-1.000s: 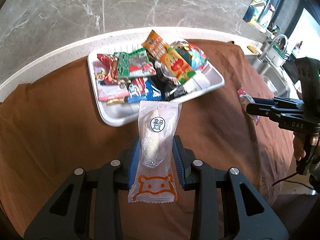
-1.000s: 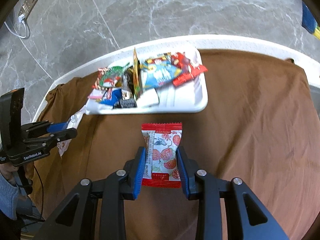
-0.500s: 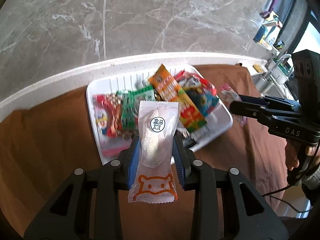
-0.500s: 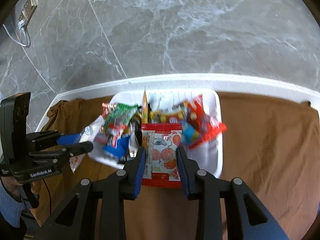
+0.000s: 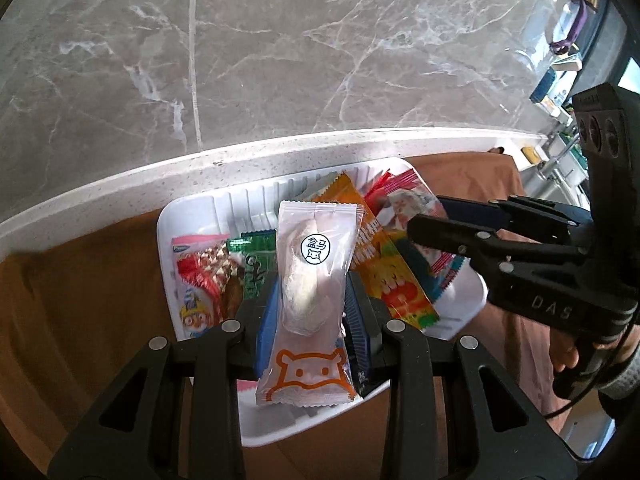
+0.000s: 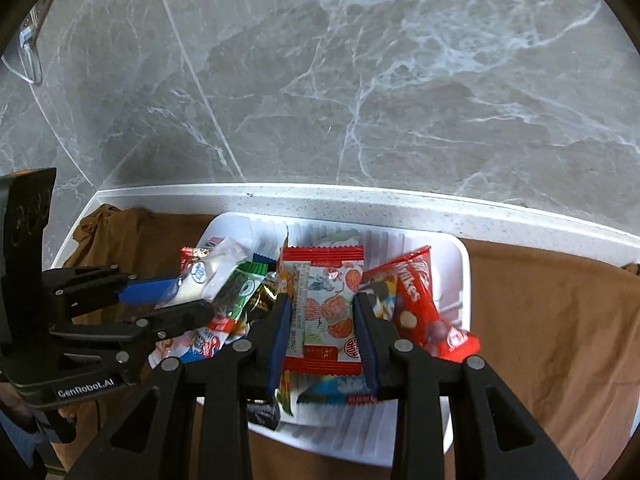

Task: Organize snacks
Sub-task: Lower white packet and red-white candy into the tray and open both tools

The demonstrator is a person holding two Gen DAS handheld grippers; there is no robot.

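Two grippers hang over the white tray [image 6: 460, 268] on the brown cloth [image 6: 552, 320]. Left gripper [image 5: 312, 312] pinches a clear snack packet [image 5: 310, 280] with an orange animal print; right gripper [image 6: 322, 320] pinches a red-and-white strawberry packet [image 6: 326, 308]. Loose wrappers fill the tray's left part, and a red packet [image 6: 420, 308] lies just right of them.
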